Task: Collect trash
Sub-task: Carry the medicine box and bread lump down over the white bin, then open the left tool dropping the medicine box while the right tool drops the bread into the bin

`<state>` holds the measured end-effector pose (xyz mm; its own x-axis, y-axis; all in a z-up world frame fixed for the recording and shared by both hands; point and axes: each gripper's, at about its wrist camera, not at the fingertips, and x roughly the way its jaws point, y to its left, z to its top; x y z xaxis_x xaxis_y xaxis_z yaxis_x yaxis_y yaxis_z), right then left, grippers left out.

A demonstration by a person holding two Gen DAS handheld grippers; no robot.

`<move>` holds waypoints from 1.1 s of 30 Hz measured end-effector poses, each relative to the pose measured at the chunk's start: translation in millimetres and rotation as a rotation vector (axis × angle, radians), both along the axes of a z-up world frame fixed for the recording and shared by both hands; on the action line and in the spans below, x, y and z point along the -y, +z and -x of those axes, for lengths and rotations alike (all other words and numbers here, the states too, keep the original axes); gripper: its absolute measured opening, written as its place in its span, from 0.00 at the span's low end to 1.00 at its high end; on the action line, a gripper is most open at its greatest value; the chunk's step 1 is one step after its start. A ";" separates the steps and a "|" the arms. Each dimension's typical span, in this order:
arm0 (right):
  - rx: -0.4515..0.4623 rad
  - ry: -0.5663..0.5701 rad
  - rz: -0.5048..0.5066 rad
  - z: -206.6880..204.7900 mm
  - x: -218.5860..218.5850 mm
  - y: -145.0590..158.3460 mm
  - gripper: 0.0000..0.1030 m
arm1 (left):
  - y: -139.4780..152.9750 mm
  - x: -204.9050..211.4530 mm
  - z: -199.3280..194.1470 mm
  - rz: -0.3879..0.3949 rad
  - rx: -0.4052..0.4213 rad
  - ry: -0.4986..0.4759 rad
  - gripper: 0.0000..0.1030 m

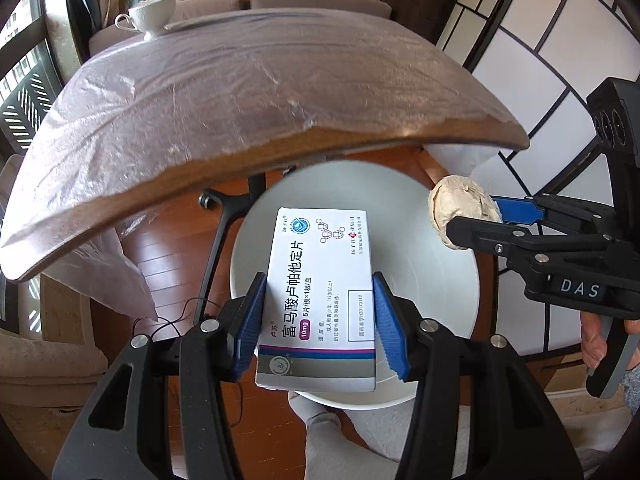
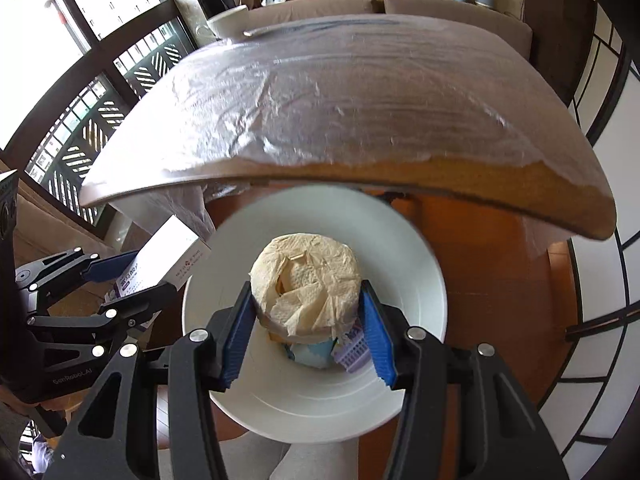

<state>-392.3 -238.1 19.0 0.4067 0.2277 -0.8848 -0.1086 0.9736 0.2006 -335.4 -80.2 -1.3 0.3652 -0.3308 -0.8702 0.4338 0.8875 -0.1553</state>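
My left gripper (image 1: 320, 316) is shut on a white medicine box (image 1: 320, 292) with Chinese print and holds it over a white round bin (image 1: 448, 280) on the floor in front of the table. My right gripper (image 2: 306, 330) is shut on a crumpled beige paper wad (image 2: 306, 280) and holds it over the same bin (image 2: 408, 272). Inside the bin, under the wad, lie a light blue packet (image 2: 312, 354) and a small lilac piece (image 2: 354, 354). The right gripper with the wad (image 1: 460, 208) shows at the right of the left wrist view; the left gripper with the box (image 2: 160, 264) shows at the left of the right wrist view.
A wooden table (image 1: 280, 92) covered with clear plastic film stands just beyond the bin. A white cup (image 1: 152, 12) stands at its far left corner. A black wheeled table leg (image 1: 224, 216) stands left of the bin. A sofa and shelf lie behind.
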 end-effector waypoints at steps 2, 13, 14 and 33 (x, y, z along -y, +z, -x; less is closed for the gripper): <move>-0.024 0.008 0.007 1.1 1.3 -10.3 0.49 | -9.1 4.0 -1.8 -0.009 -0.018 -0.006 0.51; -0.117 0.097 0.033 -11.3 4.9 -54.6 0.49 | -58.2 21.5 -15.9 -0.101 -0.100 -0.009 0.51; -0.125 0.106 0.035 -12.0 4.7 -59.2 0.49 | -62.0 23.0 -16.0 -0.107 -0.104 -0.011 0.51; -0.213 0.160 0.053 -29.4 7.4 -101.3 0.49 | -105.7 32.1 -26.5 -0.187 -0.168 -0.029 0.51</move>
<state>-362.9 -245.4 -82.3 0.1726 0.2256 -0.9588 -0.2227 0.9572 0.1851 -308.9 -112.3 -107.0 0.2029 -0.1664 -0.9650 0.4413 0.8953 -0.0616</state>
